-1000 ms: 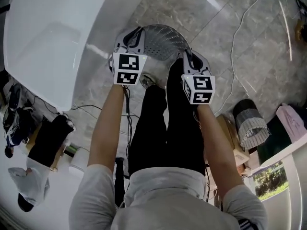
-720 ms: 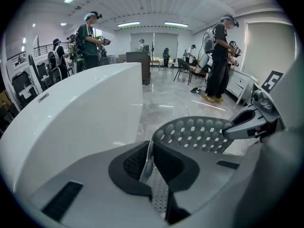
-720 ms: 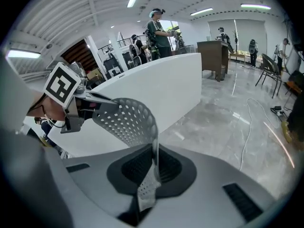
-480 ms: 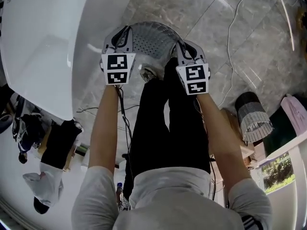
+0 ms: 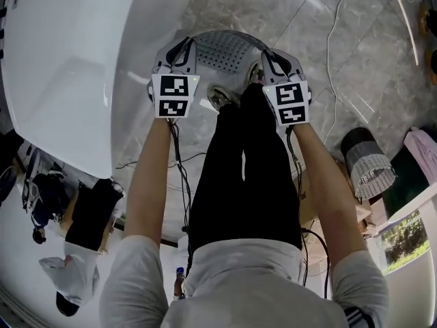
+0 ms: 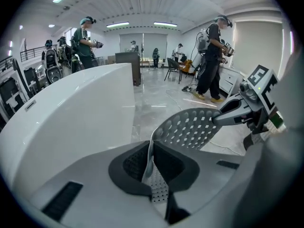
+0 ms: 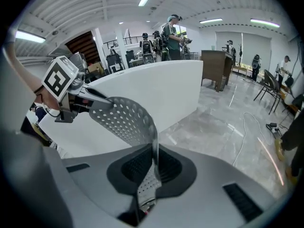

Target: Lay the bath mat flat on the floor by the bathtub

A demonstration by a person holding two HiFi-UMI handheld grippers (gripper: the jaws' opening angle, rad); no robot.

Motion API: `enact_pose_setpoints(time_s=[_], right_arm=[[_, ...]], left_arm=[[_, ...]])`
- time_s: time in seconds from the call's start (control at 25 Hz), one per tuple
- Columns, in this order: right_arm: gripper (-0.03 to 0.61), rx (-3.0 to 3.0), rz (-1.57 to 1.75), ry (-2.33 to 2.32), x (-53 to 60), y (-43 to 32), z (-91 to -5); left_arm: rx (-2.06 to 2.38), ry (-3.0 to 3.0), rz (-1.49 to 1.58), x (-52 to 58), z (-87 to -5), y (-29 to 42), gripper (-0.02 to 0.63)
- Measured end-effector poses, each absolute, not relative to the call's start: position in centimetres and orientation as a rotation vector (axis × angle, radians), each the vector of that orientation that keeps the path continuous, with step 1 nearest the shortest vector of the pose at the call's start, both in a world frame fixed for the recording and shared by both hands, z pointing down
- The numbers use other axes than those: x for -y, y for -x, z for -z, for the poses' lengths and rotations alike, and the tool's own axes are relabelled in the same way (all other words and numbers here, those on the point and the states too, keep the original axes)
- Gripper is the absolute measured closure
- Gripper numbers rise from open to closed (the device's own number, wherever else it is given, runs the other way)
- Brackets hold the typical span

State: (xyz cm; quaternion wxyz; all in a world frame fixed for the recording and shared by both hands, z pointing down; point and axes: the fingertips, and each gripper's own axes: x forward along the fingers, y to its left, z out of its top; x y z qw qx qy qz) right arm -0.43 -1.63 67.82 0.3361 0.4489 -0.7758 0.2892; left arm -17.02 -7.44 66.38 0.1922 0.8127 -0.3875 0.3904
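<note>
Mat (image 5: 225,50) farther out; left tongs (image 6: 151,167), right tongs (image 7: 153,167) tight on it

We find no readable words, numbers or brands in any view. Only marks: black-and-white square code patterns on left cube (image 5: 175,96) of left gripper (image 5: 186,46), left of centre in head view, and on right cube (image 5: 292,103) of right gripper (image 5: 273,55), right of centre. We cannot read them as letters or digits. Same patterns at right edge of left gripper view and upper left of right gripper view.
</note>
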Motion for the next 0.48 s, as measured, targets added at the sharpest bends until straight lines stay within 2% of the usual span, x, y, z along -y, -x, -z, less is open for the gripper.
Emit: enact_pose_setpoints(time_s=[0.48], right_arm=[[0.558, 2.001, -0.74, -1.22, 1.3, 0.5, -68.2]], left_arm=[[0.991, -2.364, -1.144, 9.9, -67.7, 16.3, 0.584]])
